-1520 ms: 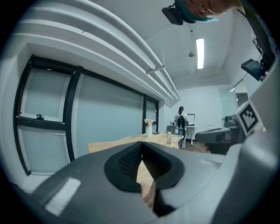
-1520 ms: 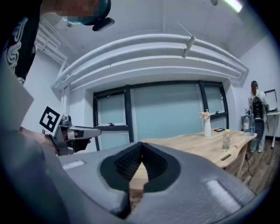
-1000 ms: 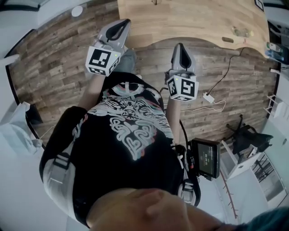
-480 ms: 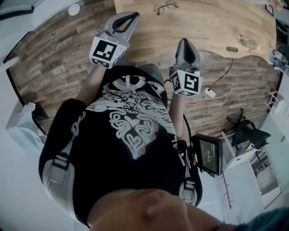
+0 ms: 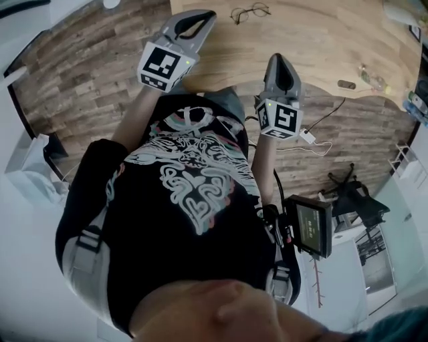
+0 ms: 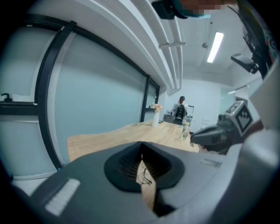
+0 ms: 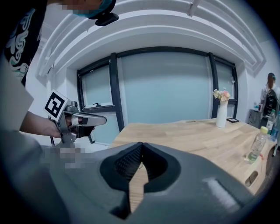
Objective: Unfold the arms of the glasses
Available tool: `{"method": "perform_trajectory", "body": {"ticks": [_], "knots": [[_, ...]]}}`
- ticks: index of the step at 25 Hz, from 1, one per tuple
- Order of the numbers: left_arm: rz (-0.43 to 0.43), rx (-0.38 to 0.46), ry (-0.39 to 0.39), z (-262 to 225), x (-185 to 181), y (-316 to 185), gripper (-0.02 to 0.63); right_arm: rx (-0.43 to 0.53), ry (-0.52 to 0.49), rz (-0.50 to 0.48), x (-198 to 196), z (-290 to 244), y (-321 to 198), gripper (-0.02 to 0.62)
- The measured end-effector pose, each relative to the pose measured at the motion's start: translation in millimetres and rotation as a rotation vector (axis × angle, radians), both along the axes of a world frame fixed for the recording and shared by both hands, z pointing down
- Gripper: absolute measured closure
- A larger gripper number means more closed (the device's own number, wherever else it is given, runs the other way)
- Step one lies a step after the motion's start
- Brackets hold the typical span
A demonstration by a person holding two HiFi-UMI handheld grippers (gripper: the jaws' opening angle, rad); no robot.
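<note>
Ahead, round wire glasses (image 5: 250,12) on pale grained wooden table (image 5: 321,40); left gripper (image 5: 208,15) and right gripper (image 5: 277,59) both closed, empty.

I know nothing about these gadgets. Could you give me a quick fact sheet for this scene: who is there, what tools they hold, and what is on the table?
Person: stands at the wooden table, a hand-held gripper in each hand
Left gripper: jaws together, empty, pointing toward the glasses
Right gripper: jaws together, empty, tip over the table's near edge
Glasses: lying on the table, untouched; too small to tell whether the arms are folded
Also on table: vase of flowers, plastic bottle
</note>
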State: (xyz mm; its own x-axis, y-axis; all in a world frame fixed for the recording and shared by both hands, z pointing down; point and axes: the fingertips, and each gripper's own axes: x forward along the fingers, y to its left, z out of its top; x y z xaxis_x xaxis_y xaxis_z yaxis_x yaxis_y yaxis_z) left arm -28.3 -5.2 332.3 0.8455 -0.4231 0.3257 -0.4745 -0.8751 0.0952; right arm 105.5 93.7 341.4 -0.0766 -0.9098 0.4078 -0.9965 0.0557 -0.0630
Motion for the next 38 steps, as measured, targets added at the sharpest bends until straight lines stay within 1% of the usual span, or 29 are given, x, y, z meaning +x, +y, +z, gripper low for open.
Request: {"method": "perform_trajectory", "body": {"ticks": [3,6,9,12,17,21,25,28,34,36,38], "knots": [[-0.017,0.002,-0.053,14.3,13.6,-4.3,0.62,-0.018,0.005,-0.048,7.9,9.1,-17.1,0.597],[-0.034,-0.007,-0.075,25.3,24.9,-9.9,0.62,-0.025,0.016,-0.096,16.5,15.4,-34.7,0.597],[-0.05,-0.039,-0.095,42.9,35.7,-18.8,0.62,-0.042,0.0,-0.133,24.8,29.0,-50.1,0.597],[-0.047,-0.069,-0.117,60.0,47.2,-26.2,0.62,-0.062,-0.023,-0.163,29.9,45.1,-64.3,0.597],[-0.06,-0.105,-0.151,87.9,57.6,-30.4,0.62,-0.09,-0.042,-0.202,30.0,69.1,-74.3,0.597],[-0.074,-0.137,-0.177,111.7,71.7,-33.1,0.62,-0.139,-0.029,-0.223,34.9,89.4,-75.6,0.596],[-0.07,-0.173,-0.2,133.7,83.7,-31.7,0.62,-0.117,0.022,-0.277,31.4,97.2,-80.4,0.597],[-0.063,-0.192,-0.225,151.7,94.2,-32.6,0.62,-0.151,0.044,-0.303,33.8,111.4,-83.8,0.597],[-0.027,-0.218,-0.274,176.9,109.0,-33.1,0.617,-0.168,0.025,-0.313,39.8,129.0,-91.9,0.597],[-0.014,-0.219,-0.3,182.5,109.8,-32.5,0.603,-0.174,0.019,-0.318,38.3,130.7,-92.3,0.597],[-0.009,-0.243,-0.333,193.8,108.3,-29.2,0.589,-0.18,0.014,-0.32,37.7,133.0,-92.8,0.597]]}}
